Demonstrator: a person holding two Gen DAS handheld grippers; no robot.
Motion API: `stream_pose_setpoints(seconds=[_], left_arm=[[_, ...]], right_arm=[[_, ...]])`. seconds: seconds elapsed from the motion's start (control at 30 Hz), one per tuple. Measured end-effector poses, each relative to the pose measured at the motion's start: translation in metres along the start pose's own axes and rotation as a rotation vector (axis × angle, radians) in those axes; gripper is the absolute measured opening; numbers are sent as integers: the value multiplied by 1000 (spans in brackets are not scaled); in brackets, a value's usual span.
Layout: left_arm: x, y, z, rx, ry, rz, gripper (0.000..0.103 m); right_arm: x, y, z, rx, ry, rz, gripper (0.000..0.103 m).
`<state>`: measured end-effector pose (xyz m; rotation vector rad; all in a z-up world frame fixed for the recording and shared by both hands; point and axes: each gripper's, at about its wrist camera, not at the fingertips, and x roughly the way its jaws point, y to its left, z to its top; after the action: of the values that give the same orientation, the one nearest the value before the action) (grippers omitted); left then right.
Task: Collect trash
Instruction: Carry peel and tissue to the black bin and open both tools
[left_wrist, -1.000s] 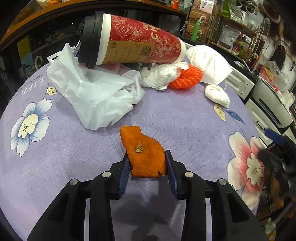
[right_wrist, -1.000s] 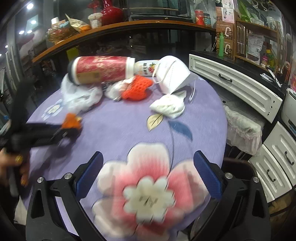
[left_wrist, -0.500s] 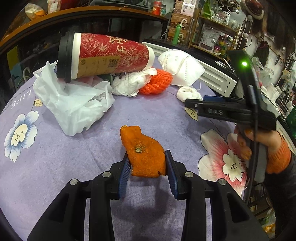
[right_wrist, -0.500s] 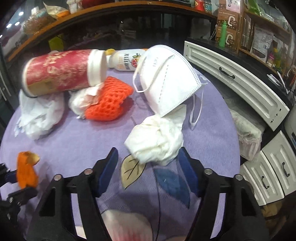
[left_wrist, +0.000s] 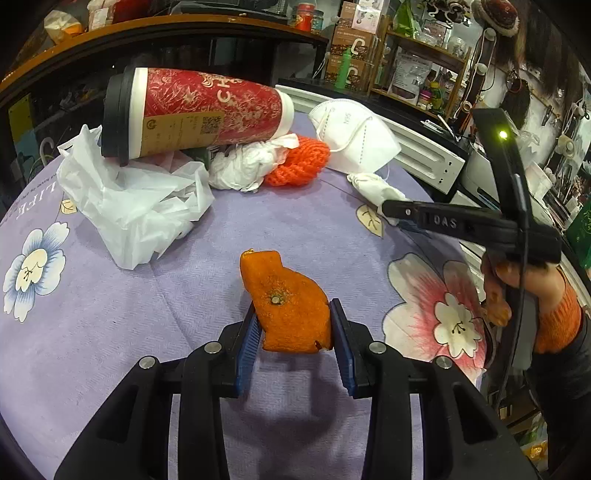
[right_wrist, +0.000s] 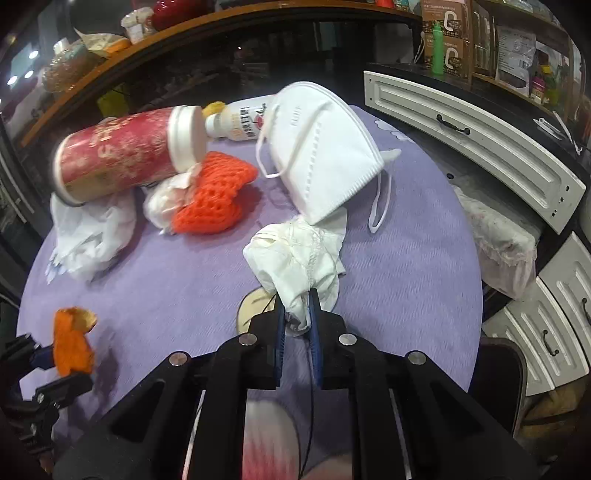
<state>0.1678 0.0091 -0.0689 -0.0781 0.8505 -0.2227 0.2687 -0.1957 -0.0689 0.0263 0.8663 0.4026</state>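
R gripper has been brought in over half a sec. and its fingers, wide apart before, are now closed on the near end of the crumpled tissue, which lies on the table just below the face mask; L gripper is unchanged, fingers still clamped on the orange peel, held above the cloth; so two bits of trash are judged secured; cup, plastic bag, orange net & mask remain uncollected; no bin is seen.
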Motion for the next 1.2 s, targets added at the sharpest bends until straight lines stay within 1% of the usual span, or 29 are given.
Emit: stream_pose_setpoints(seconds=[0.13,0.23,0.37,0.53,0.67,0.8,0.9,1.0,1.13,1.2], left_arm=[[-3,-9,-3,11,-11,-10,37],[-6,-19,-6,21,-22,-26,37],[-9,-35,-9,46,-43,-55,37],[-13,-65,-13,89,-61,-103,37],[-10,-90,-14,135,-67,-150,37],[-4,-116,-14,185,-66,-189,37],[4,-141,-12,226,-59,-231,37],[11,-164,-12,258,-48,-274,37],[23,-192,-11,295,-29,-318,37],[32,-208,-10,318,-10,-341,37]], right_arm=[[-24,4,-17,-28,-35,7,12],[-47,4,-34,-25,-71,25,12],[-76,4,-53,-48,-126,11,12],[-105,-1,-79,-31,-164,3,12],[-126,-13,-104,-5,-190,-31,12],[-144,-37,-125,26,-207,-101,12],[-150,-61,-139,70,-197,-147,12],[-147,-87,-154,124,-169,-207,12],[-123,-123,-170,208,-97,-244,12],[-108,-140,-180,252,-57,-247,12]])
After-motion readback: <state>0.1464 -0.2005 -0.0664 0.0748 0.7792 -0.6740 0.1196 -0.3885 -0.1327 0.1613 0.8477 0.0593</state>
